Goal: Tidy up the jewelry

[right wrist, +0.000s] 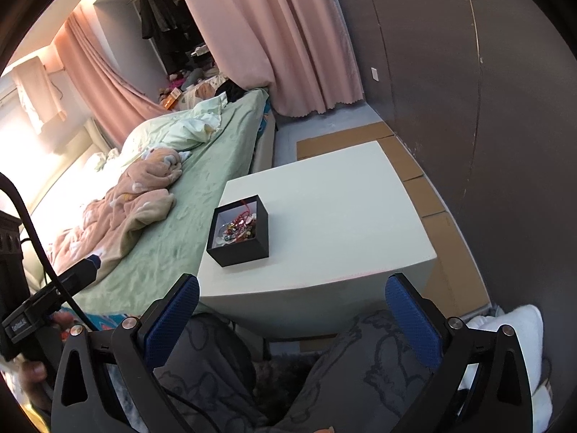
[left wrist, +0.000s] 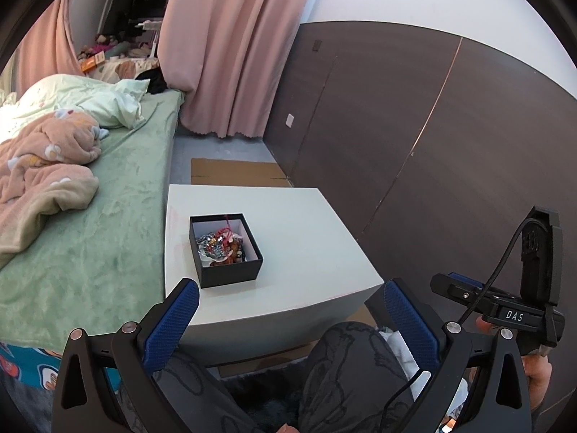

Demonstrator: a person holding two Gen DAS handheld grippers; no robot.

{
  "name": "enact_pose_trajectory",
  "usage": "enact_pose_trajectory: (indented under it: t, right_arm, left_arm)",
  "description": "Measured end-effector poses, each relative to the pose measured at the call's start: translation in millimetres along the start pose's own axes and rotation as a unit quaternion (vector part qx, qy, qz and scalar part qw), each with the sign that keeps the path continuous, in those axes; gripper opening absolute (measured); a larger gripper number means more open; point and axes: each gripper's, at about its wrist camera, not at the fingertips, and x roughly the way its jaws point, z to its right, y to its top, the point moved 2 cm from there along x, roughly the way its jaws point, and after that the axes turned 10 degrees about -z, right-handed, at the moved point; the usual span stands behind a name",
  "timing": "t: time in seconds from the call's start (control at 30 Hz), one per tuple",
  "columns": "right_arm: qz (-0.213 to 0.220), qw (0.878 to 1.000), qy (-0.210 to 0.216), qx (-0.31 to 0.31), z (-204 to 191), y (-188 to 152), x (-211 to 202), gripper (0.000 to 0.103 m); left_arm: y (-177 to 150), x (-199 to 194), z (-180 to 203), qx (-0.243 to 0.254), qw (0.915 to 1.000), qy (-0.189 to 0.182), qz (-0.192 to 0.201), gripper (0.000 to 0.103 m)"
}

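Here, the jewelry (left wrist: pixel 223 243) lies in a tangle of red, silver and brown pieces inside a black box (left wrist: pixel 230 275) with a white lining and no lid on it. The box stands on a white table (left wrist: pixel 310 238), toward its left side — near the edge that runs along the bed (left wrist: pixel 108 223). Nothing else shows on the tabletop.

The left gripper (left wrist: pixel 291 319) hangs over the table's near edge, above the person's knees in grey patterned trousers; its blue pads are spread wide with nothing between them. The right gripper (right wrist: pixel 292 315) sits just as far back, its jaws released too and empty. Both stand well apart from the box.

On the bed, a pink blanket (left wrist: pixel 39 176) is bunched up at the left. Pink curtains (left wrist: pixel 234 47) hang at the far end, and a dark panelled wall (left wrist: pixel 414 126) runs along the right — flat cardboard (right wrist: pixel 425 195) lies on the floor at its foot.
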Motion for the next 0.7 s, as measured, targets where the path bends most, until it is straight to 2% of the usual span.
enact_pose_trajectory:
  t: [0.7]
  right_arm:
    - [0.026,1.0,-0.004,-0.002,0.4,-1.8,-11.0,0.103]
  left_arm:
    - [-4.9,-10.9,0.3,-0.006,0.9997,0.01,0.02,0.102]
